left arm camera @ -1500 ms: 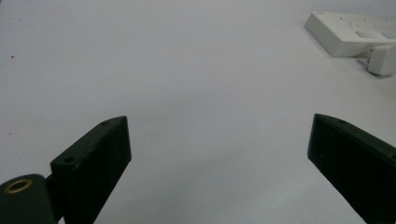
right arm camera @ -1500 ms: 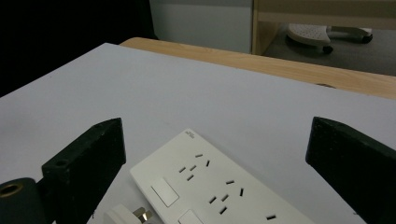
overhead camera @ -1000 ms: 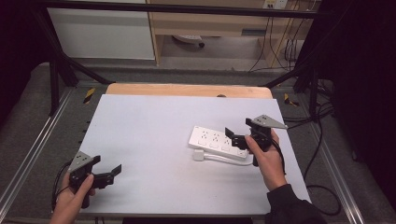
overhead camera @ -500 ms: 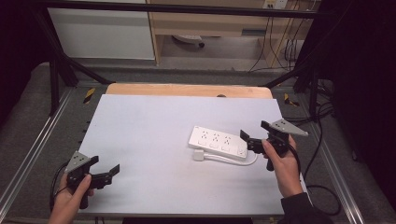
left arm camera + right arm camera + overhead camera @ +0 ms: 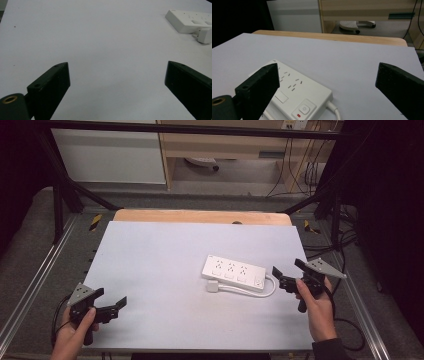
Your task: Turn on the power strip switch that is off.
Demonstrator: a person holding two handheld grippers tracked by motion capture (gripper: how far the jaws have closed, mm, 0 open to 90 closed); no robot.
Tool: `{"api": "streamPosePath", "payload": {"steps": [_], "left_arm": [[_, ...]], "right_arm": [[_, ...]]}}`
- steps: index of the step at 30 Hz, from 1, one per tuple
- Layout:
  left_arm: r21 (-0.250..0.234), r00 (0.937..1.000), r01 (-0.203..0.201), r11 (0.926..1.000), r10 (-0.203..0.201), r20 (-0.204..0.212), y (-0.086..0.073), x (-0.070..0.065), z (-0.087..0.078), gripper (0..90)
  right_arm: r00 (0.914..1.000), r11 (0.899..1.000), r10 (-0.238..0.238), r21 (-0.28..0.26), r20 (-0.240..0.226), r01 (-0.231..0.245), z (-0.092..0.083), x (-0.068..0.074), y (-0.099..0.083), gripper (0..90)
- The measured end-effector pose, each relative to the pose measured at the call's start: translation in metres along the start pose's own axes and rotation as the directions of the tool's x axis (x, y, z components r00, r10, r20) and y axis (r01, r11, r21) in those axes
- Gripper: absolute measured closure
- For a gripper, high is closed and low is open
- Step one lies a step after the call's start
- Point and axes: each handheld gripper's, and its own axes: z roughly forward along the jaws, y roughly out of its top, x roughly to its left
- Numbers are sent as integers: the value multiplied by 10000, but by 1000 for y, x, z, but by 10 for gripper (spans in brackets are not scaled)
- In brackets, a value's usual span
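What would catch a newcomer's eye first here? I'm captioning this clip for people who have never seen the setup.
The white power strip stands out, lying right of centre on the pale table with its cord looped back and its plug resting beside it. Next come the two black hand-held grippers: the right gripper just off the strip's switch end, the left gripper at the near left corner, both open and holding nothing.

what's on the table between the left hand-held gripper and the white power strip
Nothing: in the high view, bare white tabletop separates the left hand-held gripper from the power strip. The left gripper view agrees.
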Motion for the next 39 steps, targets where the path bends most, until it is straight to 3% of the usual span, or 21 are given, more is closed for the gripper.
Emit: {"api": "streamPosePath", "payload": {"steps": [9,19,27,31,39], "left_arm": [[15,10000,-28,10000,28,-9,0,0,0,60],[23,10000,-80,10000,80,41,0,0,0,60],[-13,9999,-77,10000,77,76,0,0,0,61],[-3,9999,-92,10000,92,106,0,-1,0,61],[-27,9997,-192,9998,193,165,0,-2,1,61]], "right_arm": [[9991,9996,223,169,371,-229,-4,-14,-22,59],[9984,9979,276,568,496,-304,-3,-19,-41,57],[9992,9947,-70,1025,388,29,2,-12,-53,52],[9995,9909,-286,1320,116,268,4,-5,-60,48],[9959,9725,-771,2167,-476,856,14,10,-71,39]]}}
